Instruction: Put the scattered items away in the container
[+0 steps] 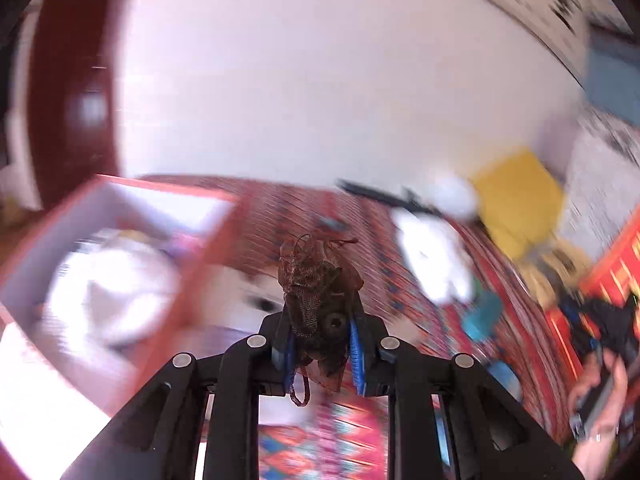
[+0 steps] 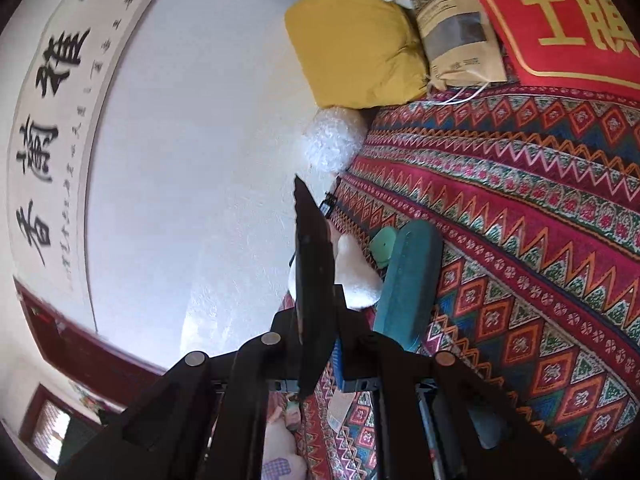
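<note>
In the left wrist view my left gripper [image 1: 320, 322] is shut on a small brown mesh pouch [image 1: 316, 276], pinched between the blue pads and held above the patterned cloth [image 1: 352, 216]. The container, a red-walled box [image 1: 168, 188] with a white inside and pale items in it, lies blurred just left of the pouch. In the right wrist view my right gripper [image 2: 318, 344] is shut on a thin black flat slab [image 2: 314, 248] that stands on edge. A teal case [image 2: 408, 280], a small green piece [image 2: 382, 244] and a white plush item [image 2: 356, 276] lie on the cloth beyond it.
A yellow cushion [image 2: 356, 44], a brown paper parcel [image 2: 456, 28] and a red cushion [image 2: 560, 20] line the far end of the patterned cloth [image 2: 520, 200], with a bubble-wrap ball [image 2: 334, 140] by the white wall. A person's hand [image 1: 600, 392] shows at lower right in the left wrist view.
</note>
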Available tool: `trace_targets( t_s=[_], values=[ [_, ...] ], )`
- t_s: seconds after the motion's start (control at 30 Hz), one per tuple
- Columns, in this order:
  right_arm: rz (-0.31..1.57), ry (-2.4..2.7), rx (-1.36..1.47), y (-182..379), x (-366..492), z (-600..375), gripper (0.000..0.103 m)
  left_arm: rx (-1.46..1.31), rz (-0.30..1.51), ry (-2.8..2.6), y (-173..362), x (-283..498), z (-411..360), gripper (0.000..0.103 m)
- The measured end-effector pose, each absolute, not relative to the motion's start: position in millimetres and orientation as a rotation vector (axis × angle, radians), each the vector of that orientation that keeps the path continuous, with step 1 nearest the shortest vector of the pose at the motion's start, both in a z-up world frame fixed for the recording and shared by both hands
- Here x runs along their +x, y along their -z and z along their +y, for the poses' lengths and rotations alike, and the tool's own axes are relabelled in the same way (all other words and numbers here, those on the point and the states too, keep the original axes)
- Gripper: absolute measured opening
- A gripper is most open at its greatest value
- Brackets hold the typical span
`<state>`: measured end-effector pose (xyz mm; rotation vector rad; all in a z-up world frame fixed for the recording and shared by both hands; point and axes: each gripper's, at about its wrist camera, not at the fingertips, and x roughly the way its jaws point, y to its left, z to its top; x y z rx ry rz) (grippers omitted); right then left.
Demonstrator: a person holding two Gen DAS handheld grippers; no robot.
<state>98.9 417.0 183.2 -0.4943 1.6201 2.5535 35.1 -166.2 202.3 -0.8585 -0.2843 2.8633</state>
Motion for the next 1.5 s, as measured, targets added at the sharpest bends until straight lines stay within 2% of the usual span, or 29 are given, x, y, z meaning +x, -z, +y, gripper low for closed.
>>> trace_targets(
  t_s=[0.03, 0.1, 0.13, 0.17, 0.27, 0.33, 0.4, 0.53, 0.67, 0.73, 0.77, 0.8, 0.83, 0.97, 1.1, 1.23, 1.33, 1.43, 1.5],
  values=[
    [1.581, -2.590, -0.515, -188, 96, 406, 0.008, -0.852, -0.324, -2.906, -208, 31, -196, 0.018],
    [1.481, -2.675, -0.557, -199, 89, 379, 0.008, -0.954, -0.350, -2.944, -202, 10, -245, 0.034],
    [1.420, -2.722, -0.584, -205, 86, 362, 0.008, -1.046, -0.338, -2.961, -191, -4, -268, 0.068],
    [1.366, -2.765, -0.612, -210, 82, 347, 0.008, -1.132, -0.319, -3.007, -177, -13, -287, 0.095],
    [1.163, -2.938, -0.759, -223, 71, 277, 0.008, -1.385, -0.296, -3.251, -132, -13, -347, 0.097],
    [1.013, -3.056, -0.856, -231, 63, 222, 0.008, -1.446, -0.521, -3.262, -125, -4, -387, 0.097],
    [0.877, -3.185, -0.966, -235, 54, 155, 0.008, -1.339, -0.789, -3.238, -131, 9, -422, 0.098],
    [0.680, -3.397, -1.158, -248, 25, 29, 0.008, -1.317, -0.962, -3.300, -133, 28, -467, 0.099],
    [0.524, -3.585, -1.121, -295, -19, -69, 0.009, -1.293, -1.208, -3.213, -121, 43, -498, 0.099],
    [0.415, -3.622, -1.118, -314, -53, -110, 0.038, -1.274, -1.235, -3.219, -121, 47, -504, 0.099],
    [0.318, -3.591, -1.129, -320, -72, -130, 0.083, -1.265, -1.236, -3.229, -123, 51, -506, 0.099],
    [0.229, -3.524, -1.125, -322, -85, -141, 0.096, -1.260, -1.241, -3.230, -124, 54, -508, 0.099],
    [0.184, -3.472, -1.122, -322, -91, -146, 0.094, -1.252, -1.252, -3.226, -125, 55, -511, 0.099],
    [0.313, -3.525, -1.118, -308, -58, -113, 0.092, -1.202, -1.300, -3.218, -131, 59, -515, 0.099],
    [0.396, -3.406, -1.075, -266, 1, -21, 0.093, -1.159, -1.202, -3.239, -143, 56, -493, 0.099],
    [0.782, -3.100, -0.939, -226, 51, 141, 0.093, -1.133, -0.952, -3.257, -157, 45, -443, 0.099],
    [1.103, -2.845, -0.759, -196, 88, 265, 0.092, -1.056, -0.668, -3.266, -171, 41, -377, 0.099],
    [1.344, -2.596, -0.654, -149, 118, 369, 0.086, -0.978, -0.393, -3.223, -177, 39, -301, 0.100],
    [1.645, -2.375, -0.647, -107, 127, 425, 0.082, -0.964, -0.301, -3.136, -173, 35, -256, 0.103]
  ],
)
